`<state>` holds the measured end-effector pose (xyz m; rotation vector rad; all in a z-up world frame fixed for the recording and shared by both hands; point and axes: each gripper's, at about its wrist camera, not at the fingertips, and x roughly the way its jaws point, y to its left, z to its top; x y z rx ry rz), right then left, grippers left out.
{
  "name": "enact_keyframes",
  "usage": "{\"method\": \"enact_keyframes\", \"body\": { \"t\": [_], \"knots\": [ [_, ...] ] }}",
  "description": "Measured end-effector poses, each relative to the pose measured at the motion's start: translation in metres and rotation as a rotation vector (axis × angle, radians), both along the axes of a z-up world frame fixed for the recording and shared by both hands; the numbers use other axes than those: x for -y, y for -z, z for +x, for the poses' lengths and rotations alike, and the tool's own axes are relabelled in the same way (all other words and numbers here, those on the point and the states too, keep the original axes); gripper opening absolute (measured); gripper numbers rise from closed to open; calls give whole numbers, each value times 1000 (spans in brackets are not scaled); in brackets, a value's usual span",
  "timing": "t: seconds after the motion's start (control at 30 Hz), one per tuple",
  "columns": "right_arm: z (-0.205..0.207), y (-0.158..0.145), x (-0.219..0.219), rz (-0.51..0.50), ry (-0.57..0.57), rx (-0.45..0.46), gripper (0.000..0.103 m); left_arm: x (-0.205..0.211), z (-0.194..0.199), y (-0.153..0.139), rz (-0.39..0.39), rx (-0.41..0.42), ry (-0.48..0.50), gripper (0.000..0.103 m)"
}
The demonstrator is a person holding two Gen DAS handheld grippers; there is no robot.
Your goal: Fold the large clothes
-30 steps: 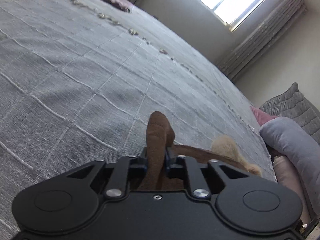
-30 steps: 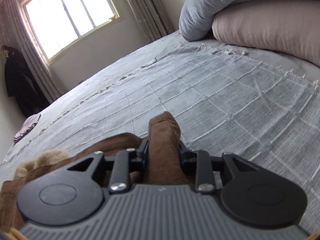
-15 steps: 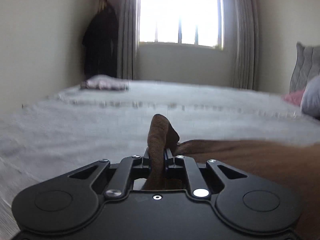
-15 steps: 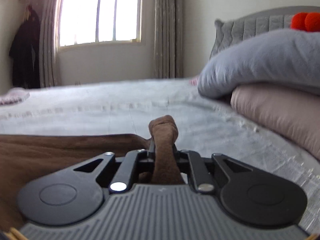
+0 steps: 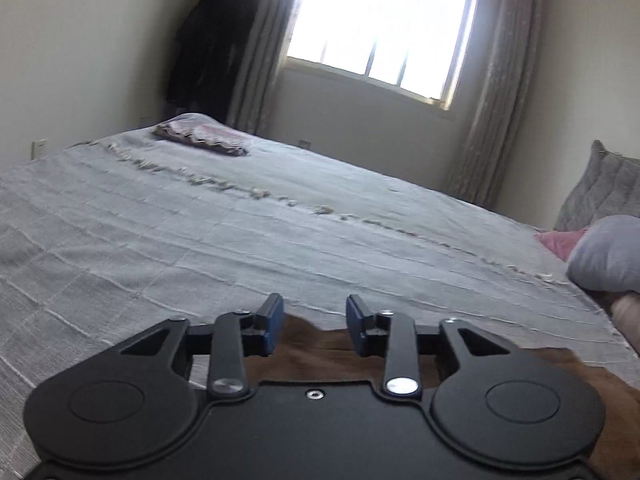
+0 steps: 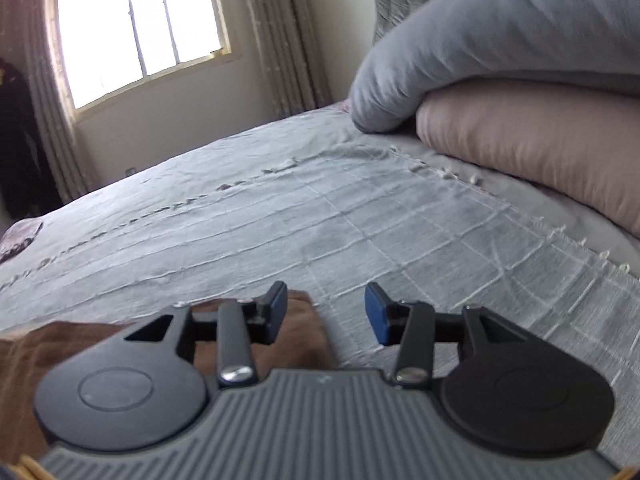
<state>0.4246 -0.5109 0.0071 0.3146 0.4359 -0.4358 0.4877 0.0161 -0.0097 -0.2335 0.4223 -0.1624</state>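
A brown garment [image 5: 316,346] lies flat on the grey checked bedspread [image 5: 240,240] just beneath my left gripper [image 5: 314,322]. Its jaws are opening, the blue pads stand apart, and the cloth lies below them, not pinched. In the right wrist view the same brown garment [image 6: 296,336] shows under the left finger and runs off to the lower left. My right gripper [image 6: 326,312] is opening too, its blue fingertips [image 6: 376,316] spread wide with only bedspread [image 6: 360,232] between them.
A grey duvet roll [image 6: 500,36] rests on a beige pillow [image 6: 540,148] at the right, by the grey headboard [image 5: 608,188]. Folded pinkish clothes [image 5: 204,138] lie at the bed's far left corner. A window [image 5: 380,24], curtains and a dark hanging garment [image 5: 212,44] stand behind.
Both grippers held a pinched fold of brown cloth; both have now let go and spread their jaws. The garment dropped flat on the bed, and both cameras tilted upward.
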Motion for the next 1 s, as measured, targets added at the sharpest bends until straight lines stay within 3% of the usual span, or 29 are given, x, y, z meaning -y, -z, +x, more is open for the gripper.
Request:
{"method": "enact_keyframes", "body": {
  "t": [0.03,0.07,0.1,0.17,0.27,0.3,0.37,0.47,0.57,0.63,0.73,0.83,0.9,1.0],
  "knots": [
    [-3,-5,-17,1,-45,9,44,19,-6,-6,-1,5,49,67],
    [-4,-10,-35,4,-89,16,50,38,-12,-9,2,4,97,74],
    [0,-12,-59,7,-146,18,66,57,-17,-9,9,-2,146,82],
    [7,-8,-99,6,-235,2,70,94,-25,1,61,-33,231,85],
    [24,14,-146,-95,-302,-114,70,121,-29,29,195,-87,241,85],
    [25,19,-149,-138,-286,-141,71,118,-29,37,231,-92,231,88],
    [17,24,-127,-120,-249,-153,73,88,-30,43,232,-70,214,93],
    [-11,27,-75,-177,-124,-209,72,27,-23,47,312,-124,64,93],
    [-47,27,-28,-139,8,-235,75,-33,-22,42,238,-215,-99,91],
    [-67,18,-13,-55,45,-207,73,-50,-34,29,200,-196,-122,91],
    [-89,0,-41,-94,-5,-148,73,-31,-65,7,199,-124,-43,91],
    [-97,-11,-91,-81,-109,-99,74,6,-93,-6,132,-93,61,92],
    [-97,-11,-130,-90,-196,-107,74,35,-110,-5,112,-97,123,92],
    [-96,0,-178,-135,-290,-147,75,68,-127,9,150,-120,188,92]
  ]
}}
